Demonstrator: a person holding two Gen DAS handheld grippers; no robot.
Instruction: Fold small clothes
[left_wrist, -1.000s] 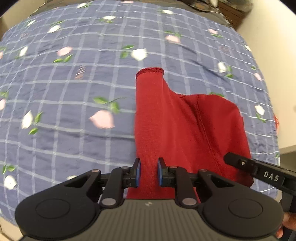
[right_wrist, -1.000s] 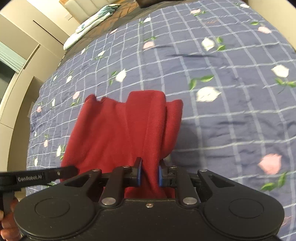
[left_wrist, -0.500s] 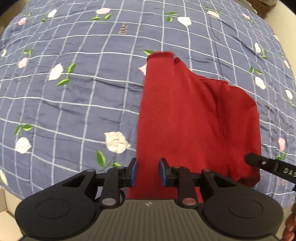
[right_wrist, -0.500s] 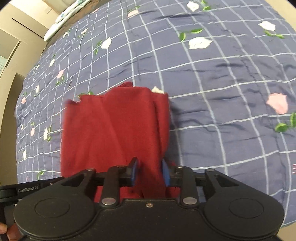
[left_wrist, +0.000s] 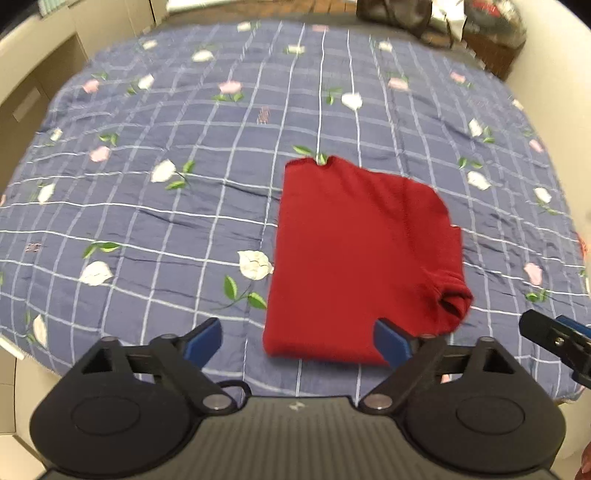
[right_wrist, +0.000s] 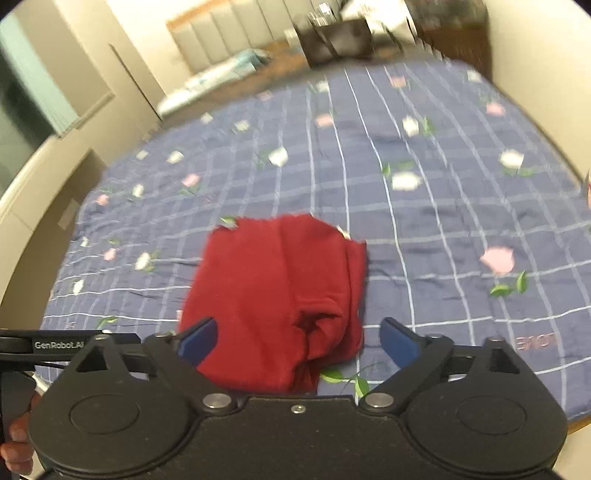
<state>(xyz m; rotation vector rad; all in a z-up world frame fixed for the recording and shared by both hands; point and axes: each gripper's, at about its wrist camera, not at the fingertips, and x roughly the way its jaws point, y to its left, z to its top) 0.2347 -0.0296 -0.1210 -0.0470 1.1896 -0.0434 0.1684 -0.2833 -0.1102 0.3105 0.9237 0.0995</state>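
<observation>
Standing apart on both tools, the jaws hold nothing: the left gripper (left_wrist: 297, 341) and the right gripper (right_wrist: 297, 341) each show blue pads spread wide with bare air between. The red garment (left_wrist: 354, 258) lies folded on the bed (left_wrist: 147, 206) just ahead of both, a rough rectangle. From the left gripper it sits ahead and a little toward the right jaw; from the right gripper its near edge falls between the jaws, nearer the left one.

The weak spot, I'd say, is the rolled sleeve end (left_wrist: 452, 301) bulging at the corner near the left gripper's right jaw, which the right view shows as a puckered lump (right_wrist: 317, 321). A springy knit like that may creep open, and a jaw brushing it on the way out could drag the top layer off square. Both views are blurred, so finer edges can't be judged.
</observation>
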